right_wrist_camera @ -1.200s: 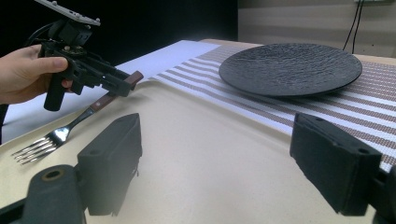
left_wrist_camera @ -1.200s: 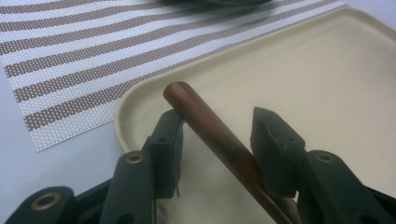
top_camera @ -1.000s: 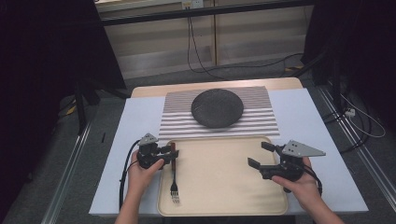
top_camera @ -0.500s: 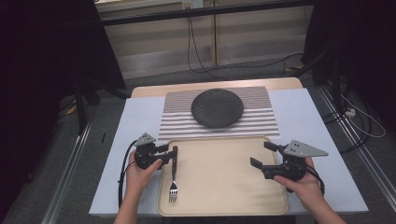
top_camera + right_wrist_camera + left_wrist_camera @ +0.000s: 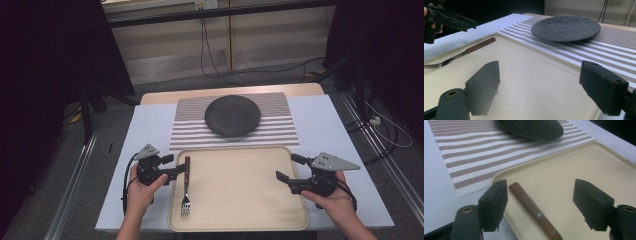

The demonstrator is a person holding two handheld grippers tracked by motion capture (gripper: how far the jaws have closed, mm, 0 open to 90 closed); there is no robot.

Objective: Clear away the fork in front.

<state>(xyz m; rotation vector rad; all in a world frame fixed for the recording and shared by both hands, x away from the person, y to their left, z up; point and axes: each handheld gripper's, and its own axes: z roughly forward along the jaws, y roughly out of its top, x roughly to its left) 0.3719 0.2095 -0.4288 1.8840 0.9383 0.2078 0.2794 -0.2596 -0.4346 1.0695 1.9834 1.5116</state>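
Fork (image 5: 185, 187) with steel tines and a brown wooden handle lay along the beige plastic tray's (image 5: 240, 220) nine o'clock edge, released; the left gripper (image 5: 176, 168), jaws just widened, straddled its handle untouching, while the right gripper (image 5: 284, 167) waited wide and empty at three o'clock.

The bottom edge of the left gripper view is cutting off the fork (image 5: 534, 211), leaving just its wooden handle showing. The top edge there is slicing through the dark plate (image 5: 531, 128). In the high view, the person's forearms are running out of frame.
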